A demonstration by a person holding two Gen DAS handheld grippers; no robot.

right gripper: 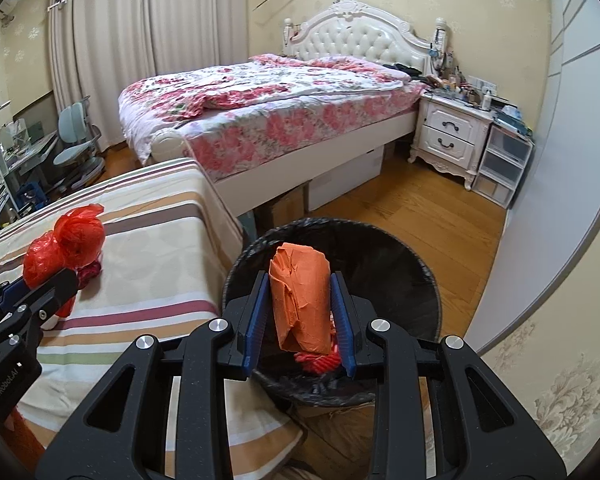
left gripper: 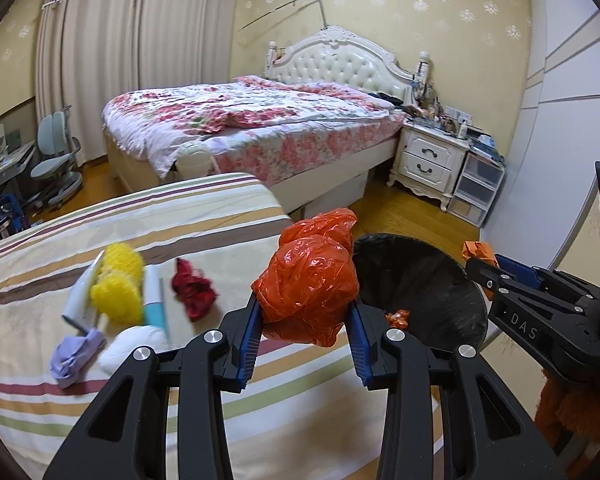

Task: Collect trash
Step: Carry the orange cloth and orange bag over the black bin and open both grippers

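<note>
- The right claw (right gripper: pixel 299 312) is pinching an orange wad (right gripper: pixel 300 300) between nearly closed pads, directly over the bin (right gripper: pixel 416 280); that wad is sitting high in the pads, so it could be slipping out early.
- The left claw (left gripper: pixel 305 322) is clamping a red bag (left gripper: pixel 308 280), hanging at the bin's 9 o'clock rim beside the bed (left gripper: pixel 180 216).
- Released there, the bag is risking catching the rim or falling to the floor (left gripper: pixel 400 208).
- More scraps (left gripper: pixel 194 290) are lying on the bed at the left claw's 10 o'clock, uncollected.

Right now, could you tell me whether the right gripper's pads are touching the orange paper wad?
Touching. In the right wrist view, the right gripper has both blue pads pressed against the sides of the orange paper wad, holding it above the black bin.
</note>
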